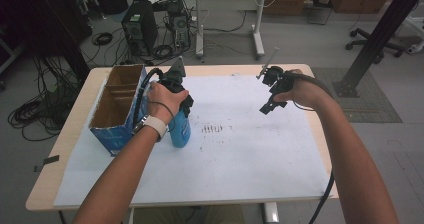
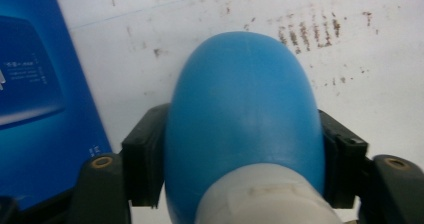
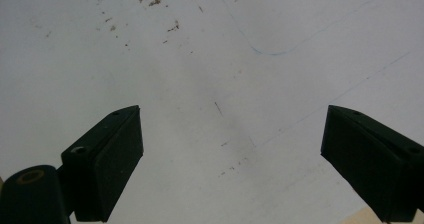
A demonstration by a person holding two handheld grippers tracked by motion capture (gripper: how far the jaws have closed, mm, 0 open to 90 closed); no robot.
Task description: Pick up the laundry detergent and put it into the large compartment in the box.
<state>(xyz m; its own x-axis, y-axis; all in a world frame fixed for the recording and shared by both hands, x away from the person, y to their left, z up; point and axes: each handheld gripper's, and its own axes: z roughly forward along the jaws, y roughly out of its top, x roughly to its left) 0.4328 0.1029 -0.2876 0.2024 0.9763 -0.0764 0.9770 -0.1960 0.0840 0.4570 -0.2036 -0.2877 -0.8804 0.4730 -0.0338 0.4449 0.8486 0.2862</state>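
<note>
A blue bottle (image 1: 180, 130) with a pale neck stands on the white sheet (image 1: 235, 149), just right of the blue cardboard box (image 1: 116, 109). My left gripper (image 1: 176, 104) comes down on it from above. In the left gripper view both black pads (image 2: 145, 154) press against the sides of the blue bottle (image 2: 245, 109), so the gripper is shut on it. My right gripper (image 1: 267, 106) hovers over the sheet's far right part, apart from the bottle. In the right gripper view its jaws stand wide, and the right gripper (image 3: 230, 159) is open with bare paper between them.
The open-topped box has brown inner walls and dividers (image 1: 117, 90). A patch of brown smudges (image 1: 212, 129) marks the sheet right of the bottle. The wooden table edge (image 1: 60, 149) frames the sheet. Behind the table are a computer tower (image 1: 139, 26), cables and a desk.
</note>
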